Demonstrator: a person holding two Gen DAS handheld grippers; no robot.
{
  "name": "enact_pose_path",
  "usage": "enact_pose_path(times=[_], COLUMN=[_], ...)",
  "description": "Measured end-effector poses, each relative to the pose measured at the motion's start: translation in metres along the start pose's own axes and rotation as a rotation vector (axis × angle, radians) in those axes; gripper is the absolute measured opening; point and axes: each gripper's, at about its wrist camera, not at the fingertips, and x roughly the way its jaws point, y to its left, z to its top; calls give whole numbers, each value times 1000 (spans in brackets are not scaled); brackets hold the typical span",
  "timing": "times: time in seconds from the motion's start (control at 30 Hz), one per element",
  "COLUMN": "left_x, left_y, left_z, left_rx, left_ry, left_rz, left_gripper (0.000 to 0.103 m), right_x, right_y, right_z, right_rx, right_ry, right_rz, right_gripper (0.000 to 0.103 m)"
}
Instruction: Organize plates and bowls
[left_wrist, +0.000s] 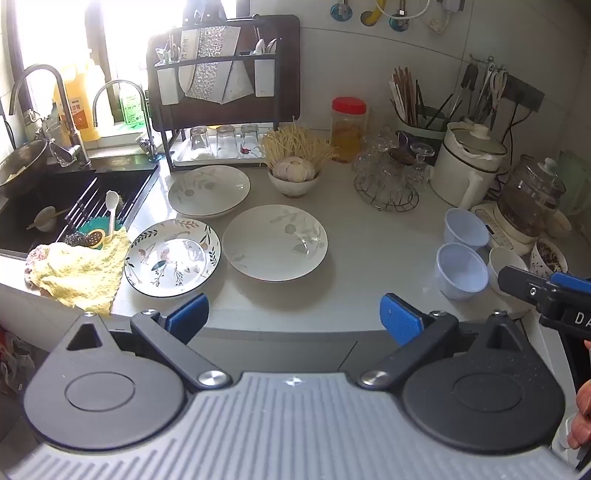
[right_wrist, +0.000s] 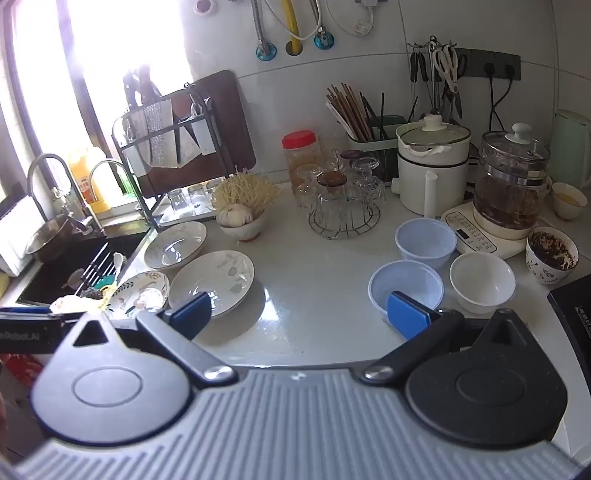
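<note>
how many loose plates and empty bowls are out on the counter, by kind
Pale leaf-print plates: 2, the far one and the near one.
Dark-rimmed floral plate: 1, beside the yellow cloth.
Translucent plastic bowls: 2, far and near.
White bowl: 1.
Total: 6

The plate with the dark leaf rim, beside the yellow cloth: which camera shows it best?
The left wrist view. There the leaf-rimmed plate lies whole and unobstructed, its painted pattern clear. In the right wrist view the same plate is small, near the left edge, partly hidden behind the right gripper's fingers.
</note>
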Motion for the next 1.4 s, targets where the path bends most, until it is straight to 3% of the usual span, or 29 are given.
enact_pose_path(times=[0.77,1.4], left_x=[4,-8], left_y=[-3,-20], left_z=[-7,-22], left_rx=[-27,-6], left_ry=[-5,-28], left_rz=[29,44], left_gripper=[101,101], right_x=[7,1], right_y=[-5,-13], right_z=[1,-6], right_rx=[-22,-17], right_ry=[5,-12], right_rz=[-10,50], right_gripper=[103,103])
